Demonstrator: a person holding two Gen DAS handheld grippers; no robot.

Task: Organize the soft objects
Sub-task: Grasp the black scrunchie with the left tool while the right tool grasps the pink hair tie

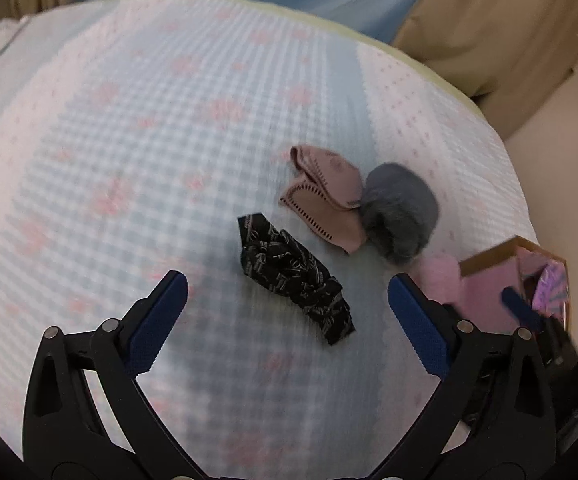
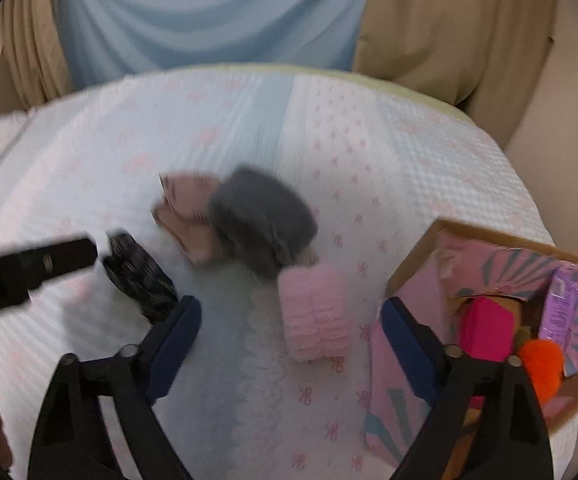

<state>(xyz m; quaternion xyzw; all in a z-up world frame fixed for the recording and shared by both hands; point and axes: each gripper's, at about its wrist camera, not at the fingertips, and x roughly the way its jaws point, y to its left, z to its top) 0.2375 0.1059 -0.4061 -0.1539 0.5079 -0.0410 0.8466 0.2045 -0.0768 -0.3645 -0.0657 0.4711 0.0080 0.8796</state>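
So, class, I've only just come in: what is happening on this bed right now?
A person holding two grippers is sorting soft items into a cardboard box. Both the left gripper and the right gripper are open and hold nothing. A black patterned cloth, a beige knit piece, a grey fluffy item and a pink fuzzy roll lie on the bedspread. The box already holds an orange pom-pom.

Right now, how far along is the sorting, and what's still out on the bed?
Partly done. The cardboard box already holds a bright pink block and an orange fuzzy item. Nothing is in hand: the left tool and the right tool are both open and empty. Still left on the bedspread: black patterned cloth, pink-brown sock, grey fluffy item and pink fuzzy roll.
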